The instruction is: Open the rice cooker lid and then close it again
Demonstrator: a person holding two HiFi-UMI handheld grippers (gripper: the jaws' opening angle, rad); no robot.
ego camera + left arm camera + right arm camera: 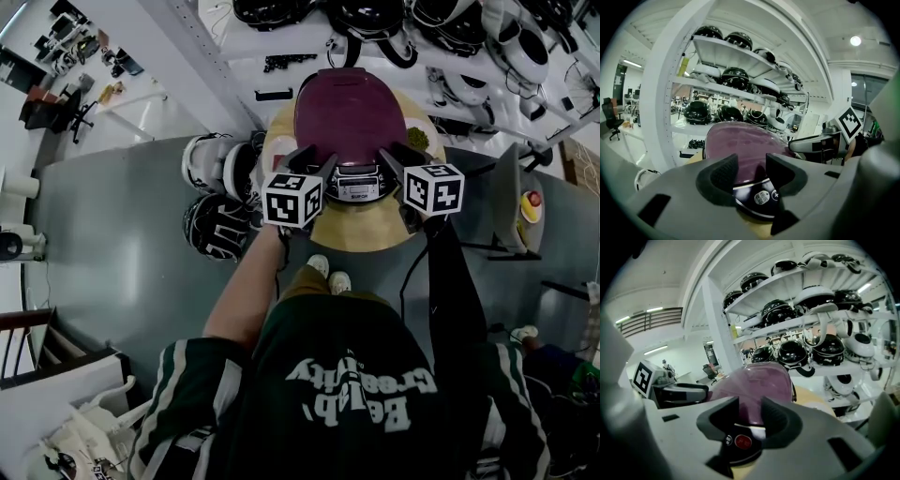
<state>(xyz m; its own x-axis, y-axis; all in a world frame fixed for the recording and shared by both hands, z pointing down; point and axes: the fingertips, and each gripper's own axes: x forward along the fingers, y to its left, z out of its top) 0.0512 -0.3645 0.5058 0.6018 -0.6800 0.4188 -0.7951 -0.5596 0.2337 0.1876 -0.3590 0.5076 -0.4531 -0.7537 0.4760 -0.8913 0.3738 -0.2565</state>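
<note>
The rice cooker sits on a round wooden table (361, 232), its maroon lid (337, 114) down and its dark control panel (356, 185) facing me. My left gripper (312, 159) hovers at the lid's front left, jaws apart with nothing pressed between them. My right gripper (400, 155) hovers at the front right, also open. In the left gripper view the lid (740, 143) and the panel (757, 196) show through the left gripper (751, 168). The right gripper view looks past the right gripper (750, 416) at the lid (757, 380) and a red button (743, 441).
White shelves (281, 42) loaded with helmets stand right behind the table. Several helmets (217, 197) lie on the floor at the table's left. A small green item (417, 139) rests on the table by the cooker. A stand with a plate (531, 206) is at the right.
</note>
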